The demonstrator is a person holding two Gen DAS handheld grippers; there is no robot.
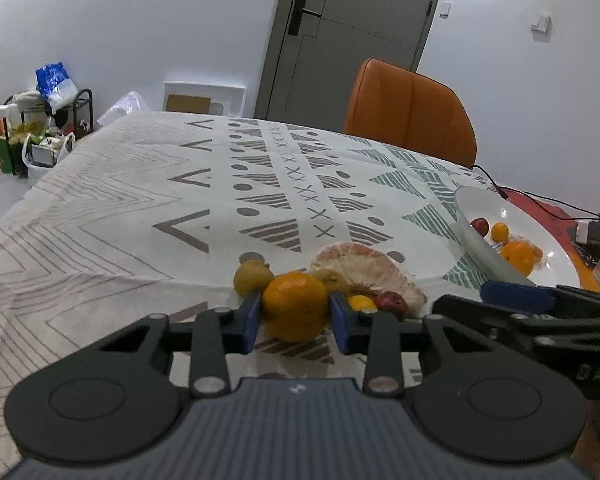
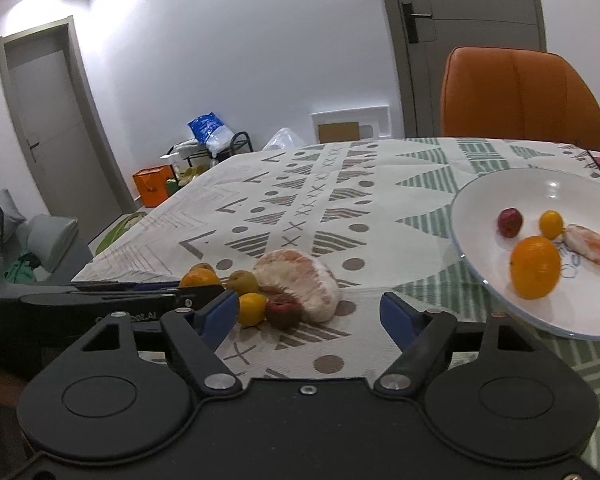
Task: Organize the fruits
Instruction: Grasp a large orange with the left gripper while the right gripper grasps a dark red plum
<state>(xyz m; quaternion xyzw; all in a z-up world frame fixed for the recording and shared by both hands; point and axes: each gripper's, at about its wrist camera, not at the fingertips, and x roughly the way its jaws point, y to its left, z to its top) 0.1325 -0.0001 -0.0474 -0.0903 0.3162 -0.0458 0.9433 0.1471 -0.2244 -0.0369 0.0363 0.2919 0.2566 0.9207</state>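
Gripping the orange (image 1: 295,306) across its middle, the left gripper (image 1: 296,322) is clenching firm, smooth-skinned, roll-prone fruit; the right gripper (image 2: 306,312) is hanging released, empty, near the plate (image 2: 472,216).

A patterned tablecloth (image 2: 340,184) carries loose fruit (image 2: 296,280) and a white plate (image 2: 476,208).

Bare tablecloth (image 2: 300,184) lay open beyond the fruit pile (image 2: 296,280). The white plate (image 2: 472,200) blocked the right side; an orange chair (image 2: 520,96) stood at the far edge.
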